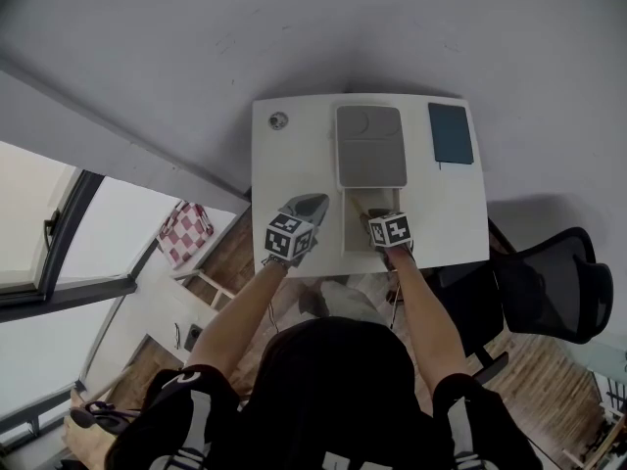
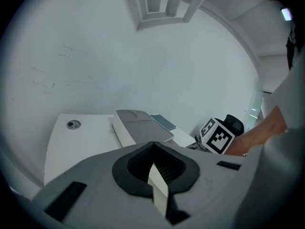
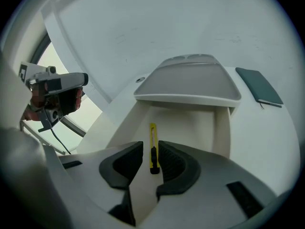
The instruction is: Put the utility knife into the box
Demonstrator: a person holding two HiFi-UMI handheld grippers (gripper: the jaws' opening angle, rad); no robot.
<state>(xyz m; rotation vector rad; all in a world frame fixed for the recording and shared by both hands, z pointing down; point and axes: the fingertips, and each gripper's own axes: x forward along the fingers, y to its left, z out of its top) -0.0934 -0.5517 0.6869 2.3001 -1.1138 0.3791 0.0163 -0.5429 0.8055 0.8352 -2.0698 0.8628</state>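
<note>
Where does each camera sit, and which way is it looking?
Head view: worn by the person, looking steeply down at the white table; shoulders, arms, left gripper and right gripper show.
Left gripper view: on the left gripper, facing along its shut jaws toward the grey lid; the right gripper and forearm show.
Right gripper view: on the right gripper, facing down between open jaws at the utility knife in the box; the left gripper shows.
Shared: both gripper views show the lid and dark notebook.
</note>
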